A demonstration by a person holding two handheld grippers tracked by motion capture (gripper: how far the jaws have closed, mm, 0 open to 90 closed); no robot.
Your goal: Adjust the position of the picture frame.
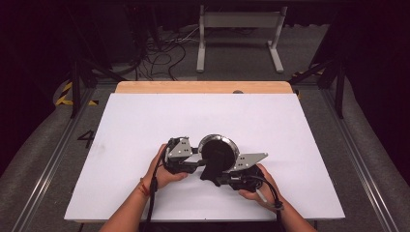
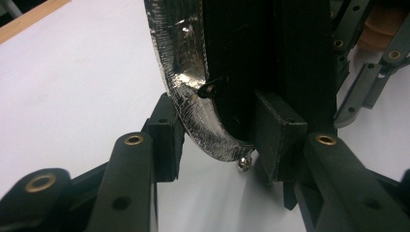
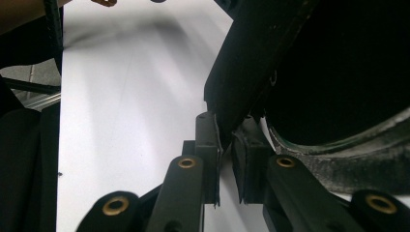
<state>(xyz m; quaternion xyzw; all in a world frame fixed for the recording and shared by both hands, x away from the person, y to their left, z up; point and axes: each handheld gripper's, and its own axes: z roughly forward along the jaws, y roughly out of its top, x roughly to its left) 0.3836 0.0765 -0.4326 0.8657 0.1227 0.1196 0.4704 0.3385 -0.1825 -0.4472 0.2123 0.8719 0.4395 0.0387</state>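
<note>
High view: a person's two hands hold the left gripper and the right gripper just below the centre of the white table. Between them sits a round black object with a foil-wrapped rim, at three o'clock of the left gripper and twelve o'clock of the right.

Left gripper view: the jaws straddle the object's lower edge; the left pad lies against the crinkled foil rim, the right pad against the black face, so the claw pinches the object.

Right gripper view: the jaws stand nearly together, pinching a thin black flap of the same object at one o'clock.
</note>
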